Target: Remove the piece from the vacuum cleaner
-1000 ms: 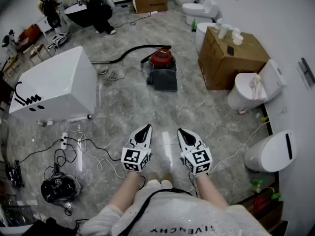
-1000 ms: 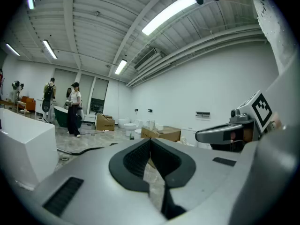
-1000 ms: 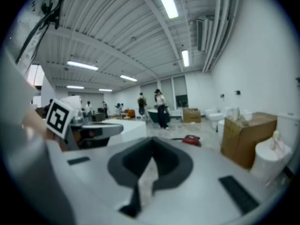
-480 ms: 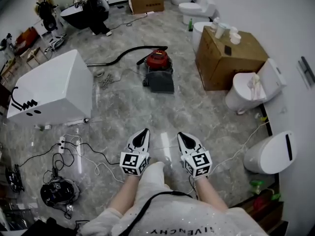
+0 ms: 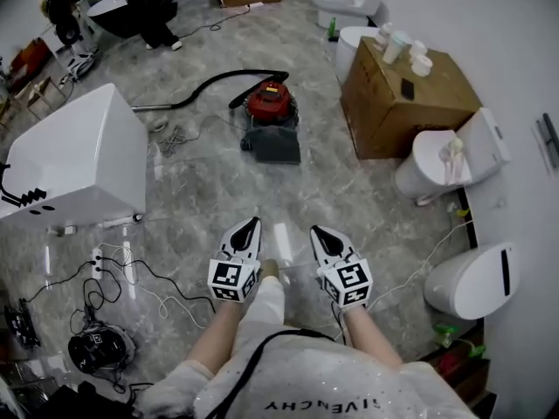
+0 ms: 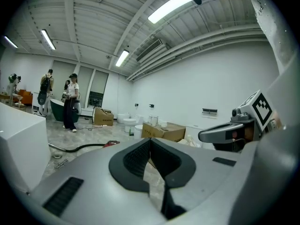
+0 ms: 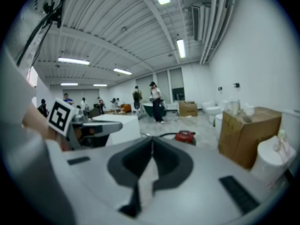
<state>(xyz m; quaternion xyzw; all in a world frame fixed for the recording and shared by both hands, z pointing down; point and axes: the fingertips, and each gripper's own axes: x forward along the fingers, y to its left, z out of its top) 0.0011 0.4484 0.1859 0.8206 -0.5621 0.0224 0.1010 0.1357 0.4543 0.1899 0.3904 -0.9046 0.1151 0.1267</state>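
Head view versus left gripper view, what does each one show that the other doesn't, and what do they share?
Only the head view shows the tangled cables. Only the left gripper view shows the ceiling lights. Both show the red vacuum cleaner, its black hose, the cardboard box and the right hand-held gripper.

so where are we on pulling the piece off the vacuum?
Nothing done: the vacuum cleaner sits on the floor with its hose attached. In hand: nothing; left gripper and right gripper are shut, empty, well short of it. Left: the approach, grip and removal.
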